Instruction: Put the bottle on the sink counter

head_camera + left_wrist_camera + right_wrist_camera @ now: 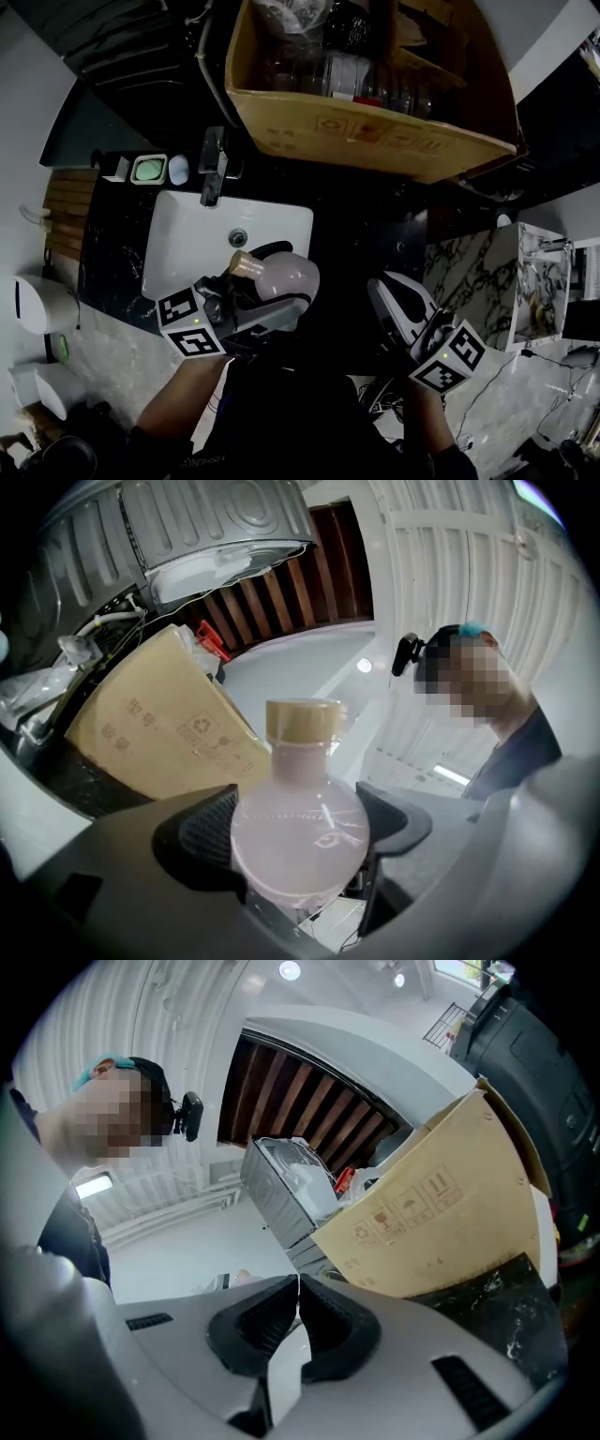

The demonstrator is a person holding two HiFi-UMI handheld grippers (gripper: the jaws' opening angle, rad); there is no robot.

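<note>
A round, pale pink bottle (291, 273) with a tan cap (245, 264) lies sideways between the jaws of my left gripper (274, 285), which is shut on its bulb. It hangs over the front right corner of the white sink basin (202, 234), cap pointing left. In the left gripper view the bottle (298, 846) fills the space between both pads, cap (302, 722) away from the camera. My right gripper (394, 302) is at the lower right, over the front of the dark marble counter (366, 234). Its jaws (298, 1302) meet with nothing between them.
A large open cardboard box (375, 131) with jars inside stands on the counter behind and to the right of the basin. A faucet (214, 171) and a green soap dish (148, 169) sit at the basin's back. A white dispenser (33, 305) hangs at the left.
</note>
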